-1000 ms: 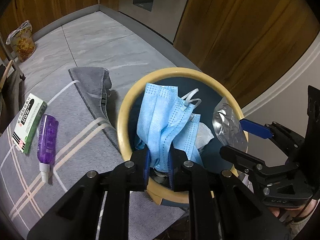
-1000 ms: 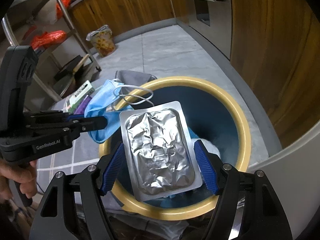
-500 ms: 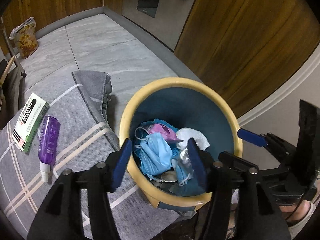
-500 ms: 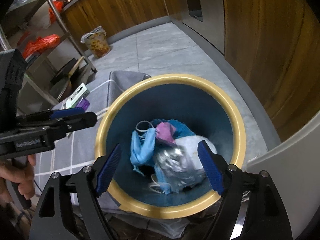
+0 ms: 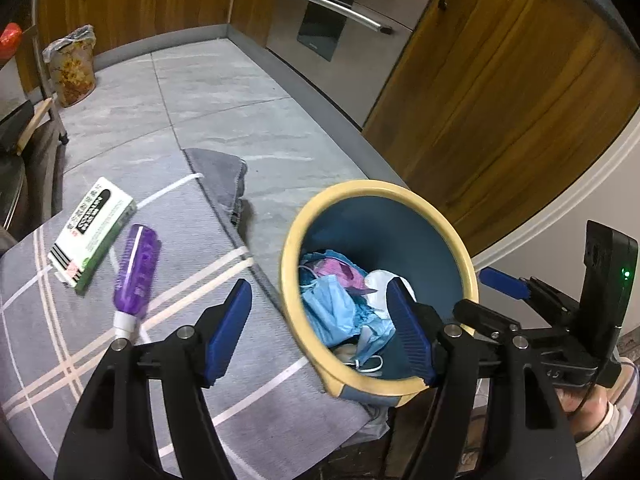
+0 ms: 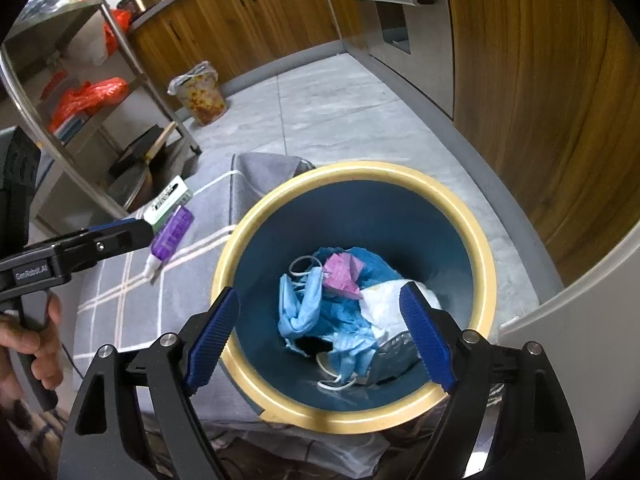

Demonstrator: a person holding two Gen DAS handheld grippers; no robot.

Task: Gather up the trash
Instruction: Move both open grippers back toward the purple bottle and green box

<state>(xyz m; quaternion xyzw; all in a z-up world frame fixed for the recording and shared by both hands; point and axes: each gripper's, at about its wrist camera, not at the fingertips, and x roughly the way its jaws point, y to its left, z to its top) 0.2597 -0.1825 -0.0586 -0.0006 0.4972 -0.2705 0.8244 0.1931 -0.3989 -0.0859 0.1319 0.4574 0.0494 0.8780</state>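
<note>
Trash mostly in the bin, two items left on the cloth

Both grippers are empty right now. Left gripper (image 5: 320, 328) has its blue fingers spread wide, low centre in its own view, straddling the near rim of the bin (image 5: 460, 236). Right gripper (image 6: 320, 340) is spread wide too, hanging over the bin's mouth with nothing between its pads.

Progress-wise, I'd say most of it is done. Inside the bin sit crumpled blue face masks (image 6: 304, 312), a pink scrap (image 6: 342, 272), something white (image 6: 384, 304) and a silver foil pack (image 6: 394, 354) at the lower right of the pile.

What looks left: a purple spray bottle (image 5: 136, 268) and a green-and-white box (image 5: 92, 228), lying just beside each other on the grey checked cloth (image 5: 200, 360) in the left half of the left view. Whether those count as trash is a guess on my part.

Hard to see: the bin's bottom is buried under the pile, the box's print is too blurry to read, and the cloth's near edge is cut off behind the gripper frames.
</note>
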